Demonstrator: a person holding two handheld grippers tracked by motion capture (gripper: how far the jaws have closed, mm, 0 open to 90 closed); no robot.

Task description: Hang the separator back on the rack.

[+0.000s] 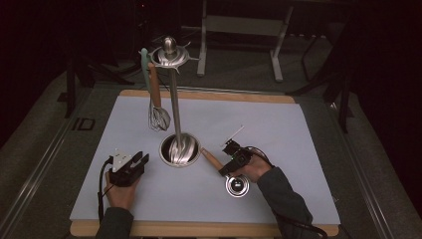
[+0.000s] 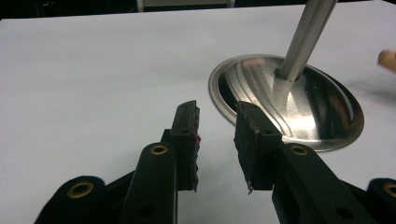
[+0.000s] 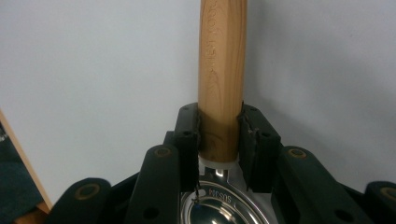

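Nearest the person, the left gripper [image 1: 141,162] rests on the pale blue-grey mat [image 1: 298,149] with its jaws standing apart and nothing between them; in the left gripper view its black pads [image 2: 187,140] point towards the round polished-steel base [image 2: 322,116] of the utensil stand, which lies just beyond. To the right, the right gripper [image 3: 219,135] is clamped on the light wooden handle [image 3: 223,70] of a steel utensil, the pads pressing both sides of the wood close to its white collar. Letters are burnt lengthwise into the handle but are too faint to read; stamped writing on the steel neck below the collar is also unclear. In the high view the round steel bowl of this utensil [image 1: 237,185] lies on the mat by the right hand [image 1: 256,169], and the handle's free end points at the stand's base. Farther off, the stand's steel pole [image 1: 175,107] rises to a hooked top with a knob, where a wooden-handled wire whisk [image 1: 158,112] and a mint-green utensil [image 1: 146,69] hang. The mat covers a wooden board [image 1: 209,94].
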